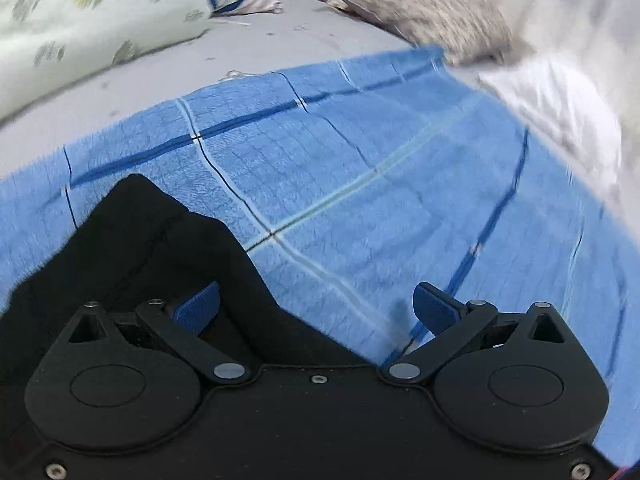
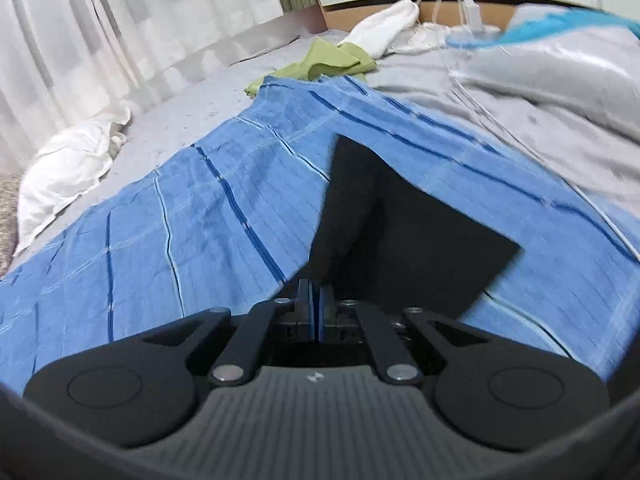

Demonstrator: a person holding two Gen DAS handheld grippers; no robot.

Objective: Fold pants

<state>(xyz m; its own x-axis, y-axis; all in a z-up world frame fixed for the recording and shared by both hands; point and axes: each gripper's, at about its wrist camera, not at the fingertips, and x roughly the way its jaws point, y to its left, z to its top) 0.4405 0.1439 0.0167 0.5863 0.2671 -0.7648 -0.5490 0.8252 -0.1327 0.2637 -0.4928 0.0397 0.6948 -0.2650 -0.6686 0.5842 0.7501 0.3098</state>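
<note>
- Between the closed pads of the right gripper [image 2: 316,312], no cloth could be confirmed; the soft black fabric pants [image 2: 404,236] lay just ahead of the tips.
- Left gripper [image 1: 316,308] stood wide open, one finger [image 1: 198,308] over the pants, nothing clamped.
- Pants lay on the blue checked terry blanket [image 1: 360,168] spread across the grey bed sheet [image 2: 192,92].
- Judged light, limp, non-slippery; best taken at a hem corner or along the waistband edge.

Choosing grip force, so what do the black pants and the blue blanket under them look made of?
Black pants: matte, soft knit or fleece, likely; no sheen, a stitched seam shows. Blue blanket: fuzzy, towel-like pile with woven plaid stripes, probably cotton terry or fleece.
</note>
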